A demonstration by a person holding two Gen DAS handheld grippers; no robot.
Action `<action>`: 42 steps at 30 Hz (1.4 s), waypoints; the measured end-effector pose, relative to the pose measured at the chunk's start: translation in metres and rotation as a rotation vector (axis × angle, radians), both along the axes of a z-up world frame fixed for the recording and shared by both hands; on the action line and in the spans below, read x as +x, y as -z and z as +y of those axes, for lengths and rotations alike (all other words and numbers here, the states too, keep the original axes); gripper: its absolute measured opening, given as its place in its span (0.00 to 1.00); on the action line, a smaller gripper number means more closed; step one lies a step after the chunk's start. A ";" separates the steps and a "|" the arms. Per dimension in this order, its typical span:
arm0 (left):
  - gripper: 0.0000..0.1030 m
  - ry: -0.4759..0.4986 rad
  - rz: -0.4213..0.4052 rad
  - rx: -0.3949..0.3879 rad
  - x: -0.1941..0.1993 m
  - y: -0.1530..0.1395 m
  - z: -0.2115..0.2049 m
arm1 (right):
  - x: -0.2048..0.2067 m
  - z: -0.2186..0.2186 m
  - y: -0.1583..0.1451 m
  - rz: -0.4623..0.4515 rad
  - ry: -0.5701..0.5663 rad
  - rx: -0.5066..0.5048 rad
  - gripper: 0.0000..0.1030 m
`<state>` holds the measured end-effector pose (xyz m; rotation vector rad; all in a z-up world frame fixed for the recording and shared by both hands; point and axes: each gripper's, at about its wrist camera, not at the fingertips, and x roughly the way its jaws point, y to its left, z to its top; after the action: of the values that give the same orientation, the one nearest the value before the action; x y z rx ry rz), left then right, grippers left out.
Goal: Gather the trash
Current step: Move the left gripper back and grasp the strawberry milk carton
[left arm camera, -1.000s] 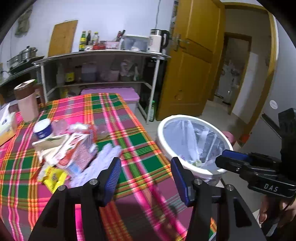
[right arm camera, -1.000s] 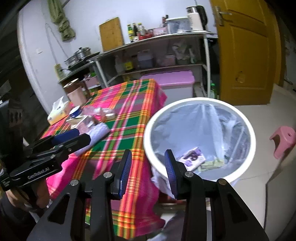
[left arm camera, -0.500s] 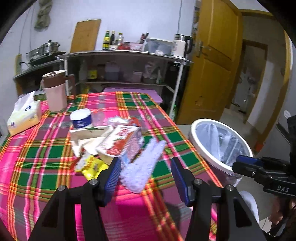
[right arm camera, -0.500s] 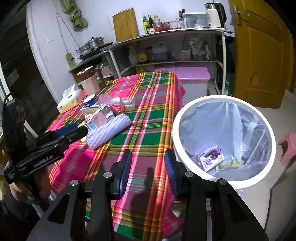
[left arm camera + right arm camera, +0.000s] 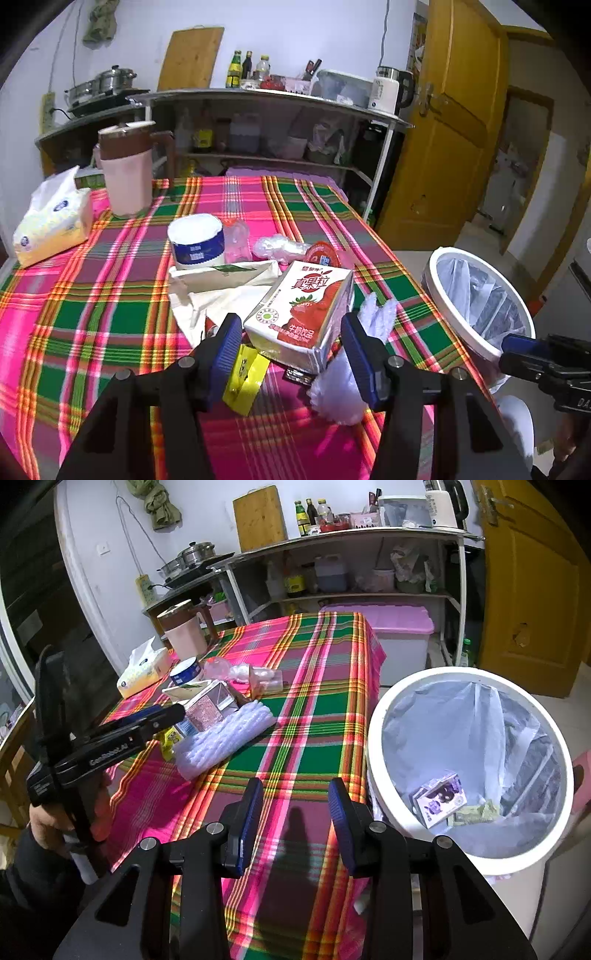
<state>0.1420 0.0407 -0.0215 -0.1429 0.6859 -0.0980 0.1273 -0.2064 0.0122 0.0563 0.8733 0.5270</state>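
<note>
A strawberry milk carton (image 5: 303, 306) lies on a pile of trash on the plaid tablecloth (image 5: 110, 314). My left gripper (image 5: 293, 347) is open, its fingers either side of the carton without pressing it. A white foam sheet (image 5: 373, 317) lies by the right finger and a yellow wrapper (image 5: 245, 373) under the left one. My right gripper (image 5: 295, 812) is open and empty over the cloth's near edge, left of the white bin (image 5: 373, 746). A purple carton (image 5: 439, 801) lies in the bin's liner. The right wrist view shows the left gripper (image 5: 162, 716) at the carton (image 5: 207, 712).
A blue-and-white tub (image 5: 195, 240), a white paper bag (image 5: 221, 280), a red-lidded cup (image 5: 323, 254) and clear plastic (image 5: 277, 245) sit behind the carton. A pink jug (image 5: 127, 170) and a tissue pack (image 5: 51, 221) stand at the far left. Shelves and a yellow door lie beyond.
The left gripper swung from the bin side to the pile and closed in until the carton lay between its fingers. The right gripper shifted from above the bin to over the table edge.
</note>
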 end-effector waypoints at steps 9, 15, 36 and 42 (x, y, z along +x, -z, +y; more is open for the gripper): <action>0.57 0.058 0.044 -0.030 0.019 0.011 -0.001 | 0.012 0.009 0.007 0.019 -0.010 -0.005 0.37; 0.57 0.113 0.038 -0.070 0.019 0.009 -0.005 | 0.016 0.011 0.009 0.027 -0.013 -0.008 0.37; 0.66 0.115 0.090 -0.079 0.051 0.017 -0.001 | 0.016 0.011 0.010 0.029 -0.009 -0.004 0.37; 0.67 0.135 0.055 0.004 0.052 0.011 -0.018 | 0.016 0.015 0.012 0.038 -0.012 -0.007 0.37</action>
<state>0.1936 0.0230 -0.0326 -0.0953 0.7508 -0.2221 0.1428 -0.1915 -0.0002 0.0548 0.9135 0.5354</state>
